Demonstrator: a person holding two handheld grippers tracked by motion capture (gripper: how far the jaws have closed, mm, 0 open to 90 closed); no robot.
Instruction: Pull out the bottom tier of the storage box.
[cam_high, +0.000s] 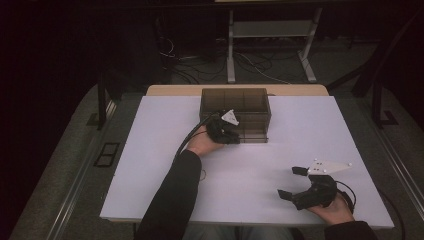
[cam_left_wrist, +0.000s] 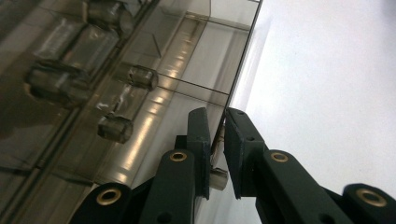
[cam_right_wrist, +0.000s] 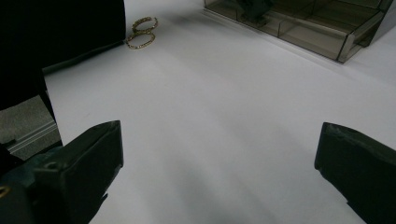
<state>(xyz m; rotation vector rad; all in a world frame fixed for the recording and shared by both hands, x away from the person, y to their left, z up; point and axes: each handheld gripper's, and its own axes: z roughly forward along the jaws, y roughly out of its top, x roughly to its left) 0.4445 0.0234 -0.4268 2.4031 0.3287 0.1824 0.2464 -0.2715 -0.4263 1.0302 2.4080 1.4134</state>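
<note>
A smoked-plastic compartment box (cam_high: 235, 107) sits at the far middle of the white table (cam_high: 150, 165), and my left gripper (cam_left_wrist: 217, 135) pinches the thin edge of one of its clear walls (cam_left_wrist: 243, 70) between nearly closed jaws, likely to swing that panel or steady the box. Small clear knobs (cam_left_wrist: 140, 77) line the drawer fronts beside it. My right gripper (cam_high: 295, 182) rests near the table's front right corner, jaws spread wide and empty, parked out of the way. Two gold rings (cam_right_wrist: 142, 32) lie on the table beside my dark sleeve (cam_high: 172, 200), well apart from the box.
</note>
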